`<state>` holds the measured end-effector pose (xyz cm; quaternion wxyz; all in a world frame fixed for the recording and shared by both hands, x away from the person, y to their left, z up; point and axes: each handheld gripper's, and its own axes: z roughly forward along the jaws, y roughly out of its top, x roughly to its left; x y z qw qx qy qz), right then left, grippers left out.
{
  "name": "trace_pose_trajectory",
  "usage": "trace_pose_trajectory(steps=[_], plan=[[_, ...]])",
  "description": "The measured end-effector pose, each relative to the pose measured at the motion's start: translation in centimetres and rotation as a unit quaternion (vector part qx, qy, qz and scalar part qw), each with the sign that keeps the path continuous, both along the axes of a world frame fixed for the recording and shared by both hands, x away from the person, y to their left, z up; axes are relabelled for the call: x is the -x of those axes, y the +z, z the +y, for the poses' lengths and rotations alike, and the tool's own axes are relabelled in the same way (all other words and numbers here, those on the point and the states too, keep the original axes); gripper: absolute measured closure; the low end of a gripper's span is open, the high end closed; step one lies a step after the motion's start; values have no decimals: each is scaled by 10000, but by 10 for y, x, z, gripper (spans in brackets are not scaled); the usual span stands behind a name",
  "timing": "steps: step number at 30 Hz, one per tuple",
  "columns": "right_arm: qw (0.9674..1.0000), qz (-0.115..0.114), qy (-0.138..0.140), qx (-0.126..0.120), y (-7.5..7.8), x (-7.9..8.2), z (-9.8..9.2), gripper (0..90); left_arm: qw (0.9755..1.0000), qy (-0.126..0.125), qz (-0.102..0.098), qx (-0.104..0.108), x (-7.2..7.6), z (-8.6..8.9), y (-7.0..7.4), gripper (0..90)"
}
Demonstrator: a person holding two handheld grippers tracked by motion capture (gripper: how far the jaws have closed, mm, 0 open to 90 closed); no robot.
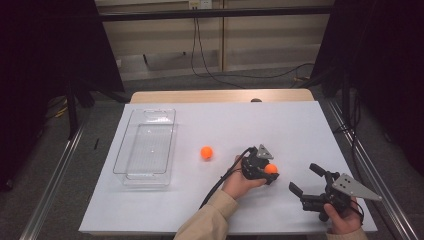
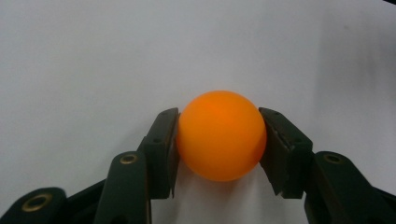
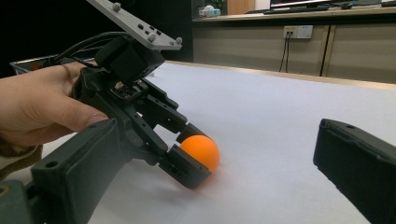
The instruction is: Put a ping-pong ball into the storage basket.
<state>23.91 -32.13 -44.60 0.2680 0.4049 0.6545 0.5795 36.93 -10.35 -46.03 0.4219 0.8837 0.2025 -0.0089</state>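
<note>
An orange ball (image 2: 219, 135) rests on the white table sheet, and my left gripper (image 1: 270, 172) is shut on it, both black pads (image 2: 169, 140) pressing its sides. In the right gripper view the same ball (image 3: 201, 151) sits low against the sheet, between the left gripper's jaws. A second orange ball (image 1: 206, 152) lies loose on the sheet to the left of that hand. My right gripper (image 1: 304, 177) stands open near the front right of the table with nothing between its jaws, pointing toward the left gripper.
A clear plastic container (image 1: 120, 160) stands at the left side of the white sheet (image 1: 280, 125). The left gripper's black cable (image 1: 220, 182) trails toward the front edge. Dark curtains and metal rails flank the table on both sides.
</note>
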Motion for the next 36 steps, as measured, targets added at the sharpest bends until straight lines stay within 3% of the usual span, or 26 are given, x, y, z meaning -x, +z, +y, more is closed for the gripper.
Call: trace_pose_trajectory(steps=[14,36], plan=[[10000,12,0,7,0,0,0,6,9999,-81,79,-2,4,9,8,508],[10000,17,8,1,0,0,1,6,9996,121,253,37,2,28,10,509]])
